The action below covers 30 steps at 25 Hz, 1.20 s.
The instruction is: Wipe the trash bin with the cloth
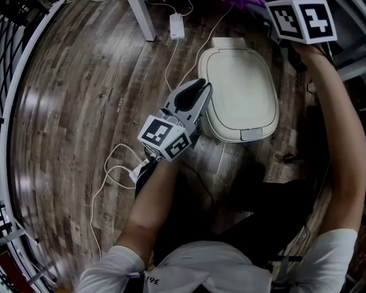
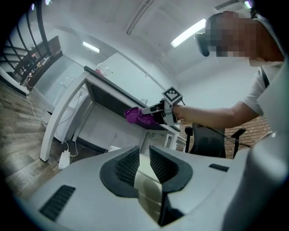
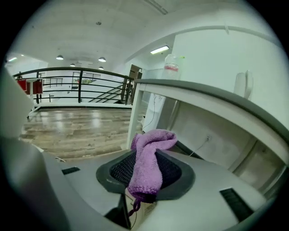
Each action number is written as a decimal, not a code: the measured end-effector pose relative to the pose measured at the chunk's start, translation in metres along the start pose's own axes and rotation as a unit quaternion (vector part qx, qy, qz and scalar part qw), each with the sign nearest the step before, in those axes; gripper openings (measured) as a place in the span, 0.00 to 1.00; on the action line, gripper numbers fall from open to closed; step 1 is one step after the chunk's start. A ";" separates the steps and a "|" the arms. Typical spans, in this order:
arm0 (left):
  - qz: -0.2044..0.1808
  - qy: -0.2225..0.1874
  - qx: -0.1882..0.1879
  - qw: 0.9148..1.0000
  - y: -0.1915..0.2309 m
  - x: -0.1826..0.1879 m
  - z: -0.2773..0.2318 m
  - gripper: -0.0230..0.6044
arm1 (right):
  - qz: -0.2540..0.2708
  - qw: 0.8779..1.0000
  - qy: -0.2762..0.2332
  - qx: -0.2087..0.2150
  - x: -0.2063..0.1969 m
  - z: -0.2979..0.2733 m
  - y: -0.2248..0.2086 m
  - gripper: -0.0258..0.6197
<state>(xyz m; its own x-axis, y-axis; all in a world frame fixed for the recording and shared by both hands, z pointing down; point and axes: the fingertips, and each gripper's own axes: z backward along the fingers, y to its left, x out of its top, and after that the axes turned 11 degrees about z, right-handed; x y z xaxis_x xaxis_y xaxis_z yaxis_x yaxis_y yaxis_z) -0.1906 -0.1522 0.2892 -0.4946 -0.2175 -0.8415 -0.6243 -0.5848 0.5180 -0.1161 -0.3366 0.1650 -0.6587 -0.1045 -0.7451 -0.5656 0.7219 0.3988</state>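
The cream trash bin [image 1: 240,94] stands on the wood floor with its lid down. My left gripper [image 1: 200,87] hovers at the bin's left rim, and its marker cube [image 1: 166,137] faces the camera. In the left gripper view its jaws [image 2: 143,164] stand a narrow gap apart with nothing between them. My right gripper [image 3: 145,173] is shut on a purple cloth [image 3: 149,155] that drapes over its pads. It is raised beside a desk, past the bin's far side. Only its marker cube [image 1: 303,20] and a scrap of the cloth [image 1: 246,3] show in the head view.
A white desk [image 2: 113,92] stands behind the bin, with one leg [image 1: 143,20] and a white power adapter [image 1: 176,26] beside it. Cables [image 1: 114,171] trail over the floor at left. A black office chair [image 2: 207,140] is near the person. A railing [image 3: 81,85] runs far off.
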 end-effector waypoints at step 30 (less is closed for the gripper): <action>0.009 0.009 -0.013 1.000 -0.001 -0.006 -0.003 0.13 | -0.116 0.990 0.084 0.003 -0.125 -0.043 0.055 0.23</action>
<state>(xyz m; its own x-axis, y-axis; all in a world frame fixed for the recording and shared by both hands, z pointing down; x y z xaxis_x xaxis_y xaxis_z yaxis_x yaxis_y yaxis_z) -0.1850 -0.1524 0.2932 -0.4948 -0.2424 -0.8345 -0.5984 -0.6013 0.5294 -0.0865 -0.3132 0.3030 -0.5852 -0.3794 -0.7167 -0.7085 0.6692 0.2242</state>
